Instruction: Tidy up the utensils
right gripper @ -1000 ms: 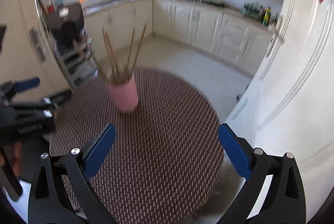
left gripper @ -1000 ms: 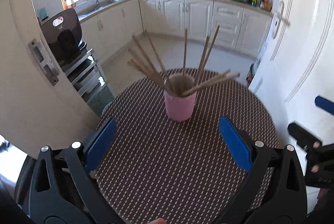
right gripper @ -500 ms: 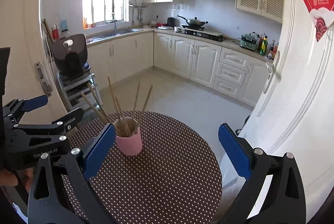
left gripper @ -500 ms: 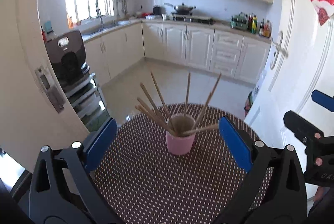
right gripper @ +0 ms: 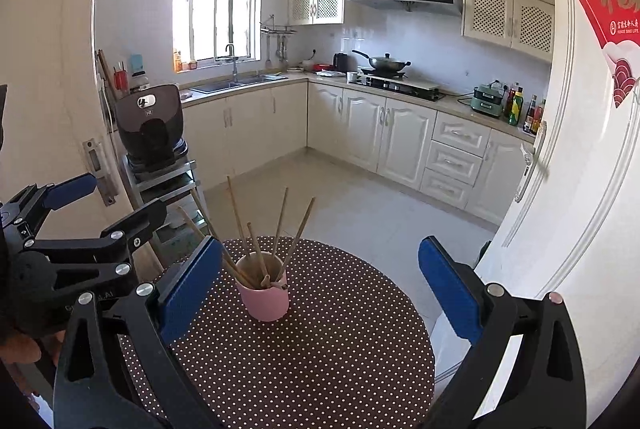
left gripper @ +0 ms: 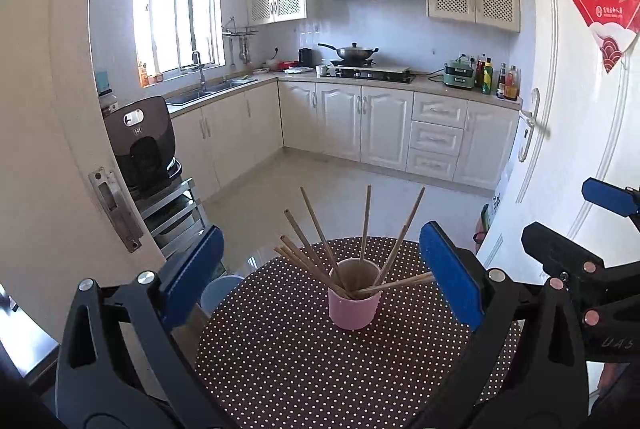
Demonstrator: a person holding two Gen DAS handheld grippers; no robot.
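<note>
A pink cup (left gripper: 353,305) (right gripper: 264,299) stands upright on a round table with a brown polka-dot cloth (left gripper: 304,365) (right gripper: 320,349). Several wooden chopsticks (left gripper: 320,229) (right gripper: 280,221) fan out of the cup at different angles. My left gripper (left gripper: 326,279) is open and empty, held back from the cup and above the table. My right gripper (right gripper: 320,283) is also open and empty, with the cup just inside its left finger. Each gripper shows in the other's view: the right gripper (left gripper: 592,253) at the right edge, the left gripper (right gripper: 100,213) at the left edge.
A white door (left gripper: 572,149) stands close on the right of the table, and a door edge with a latch plate (left gripper: 114,209) on the left. A metal rack carrying a dark appliance (left gripper: 144,141) stands beyond it. Kitchen cabinets (left gripper: 384,129) line the far wall across bare tiled floor.
Both grippers have risen and pulled back from the cup, which now looks smaller and lower in both views. Both stay open. The cup and chopsticks have not moved.
</note>
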